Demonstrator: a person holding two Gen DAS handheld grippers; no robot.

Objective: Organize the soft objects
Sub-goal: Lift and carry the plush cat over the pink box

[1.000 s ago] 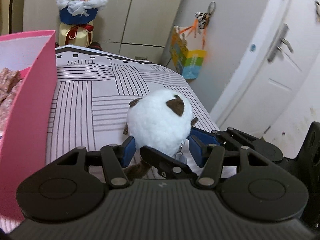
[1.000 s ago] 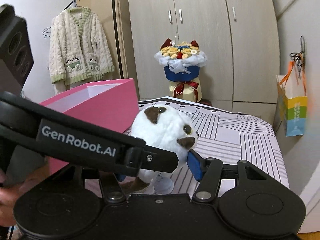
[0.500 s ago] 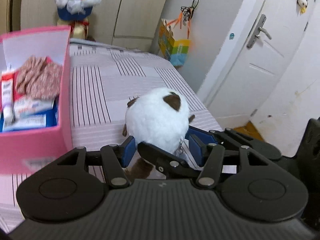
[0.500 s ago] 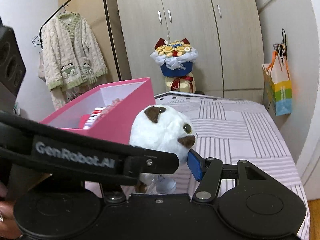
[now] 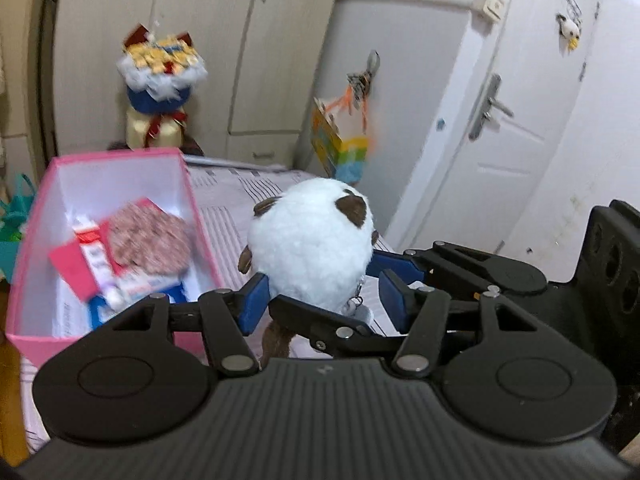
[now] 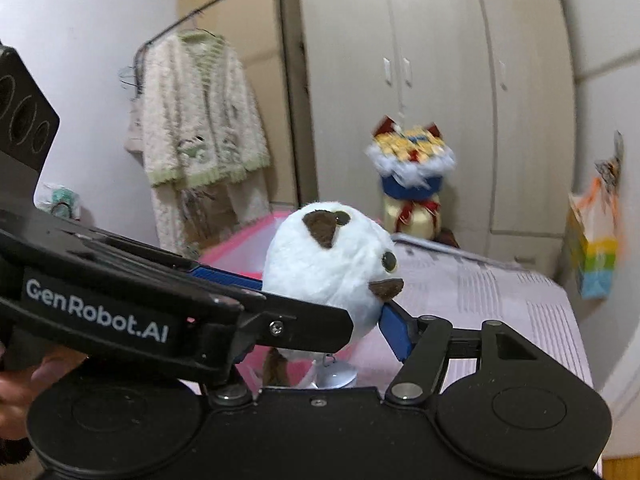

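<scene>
A round white plush toy with brown patches (image 5: 310, 244) sits at frame centre in both wrist views, lifted clear of the bed and caught between both tools. The left gripper (image 5: 320, 300) has one blue pad at the toy's lower left flank, while its other pad stands a little off on the right; whether it presses I cannot tell. The right gripper (image 6: 320, 308) reaches in crosswise, its jaws opening, one blue pad under the toy's brown muzzle and the other finger hidden behind the left tool's black arm. A small keyring tag hangs beneath the toy. At lower left of the left view stands an open pink cardboard box (image 5: 200, 216) holding a pink patterned cloth (image 5: 148, 240) and small packets, blurred. The box rests on a bed covered with a pale striped sheet (image 6: 500, 300). Behind, beige wardrobe doors (image 6: 440, 80) fill the upper frame, with a blue-wrapped bouquet (image 6: 412, 164) before them. A cream knitted cardigan (image 6: 196, 112) hangs on a rail at upper left of the right view. A white door (image 5: 520, 112) stands at right of the left view, and a coloured paper bag (image 5: 340, 152) hangs beside it.
</scene>
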